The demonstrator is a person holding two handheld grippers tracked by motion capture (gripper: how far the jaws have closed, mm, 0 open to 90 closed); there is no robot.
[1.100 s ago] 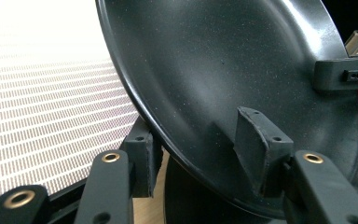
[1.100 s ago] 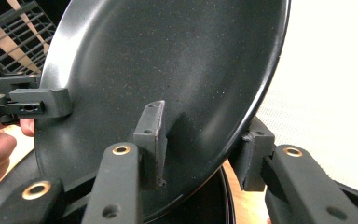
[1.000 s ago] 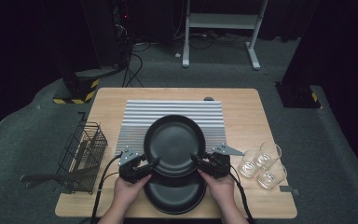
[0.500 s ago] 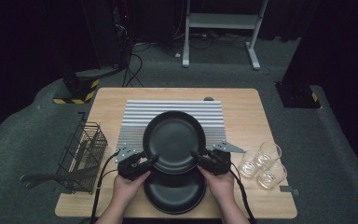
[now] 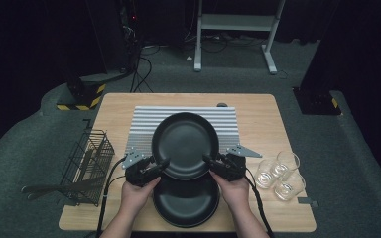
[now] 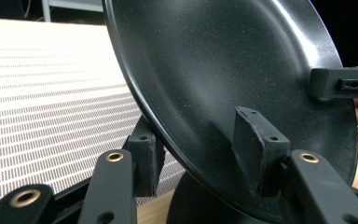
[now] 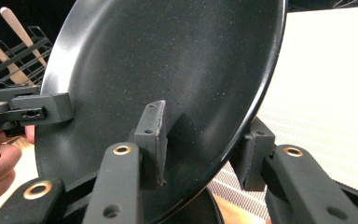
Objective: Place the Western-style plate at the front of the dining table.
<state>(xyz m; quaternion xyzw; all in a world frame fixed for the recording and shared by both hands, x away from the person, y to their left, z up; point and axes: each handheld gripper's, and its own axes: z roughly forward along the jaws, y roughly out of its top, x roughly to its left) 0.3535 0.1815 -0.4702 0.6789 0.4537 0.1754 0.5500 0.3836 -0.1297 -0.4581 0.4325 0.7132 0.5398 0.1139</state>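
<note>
Black and matte, the round shallow plate [image 5: 184, 144] that we hold sits lifted between our two grippers, above the ribbed grey-and-white drying mat [image 5: 146, 121] and partly over a second black plate [image 5: 186, 201] that lies flat on the wooden table [image 5: 278, 114] close to us. Our left gripper [image 5: 159, 166] pinches the plate's near-left rim, one pad on the inner face and one behind it, as the left gripper view [image 6: 205, 70] makes plain; our right gripper [image 5: 211, 162] clamps the near-right rim the same way, seen from the right gripper view [image 7: 168, 60]. In both gripper views the plate looks tilted, its far edge raised. We judge that we are in the carrying step: the upper plate is off the stack and on its way to the mat. To our left stands a black wire cutlery basket [image 5: 90, 158] with utensils, and to our right three clear drinking glasses [image 5: 278, 171] cluster near the table edge, well apart from the plate. The next move, as we see it, calls for both hands to travel forward together, keeping equal pressure on the rim, then lowering the plate level onto the mat before either pair of jaws lets go.
</note>
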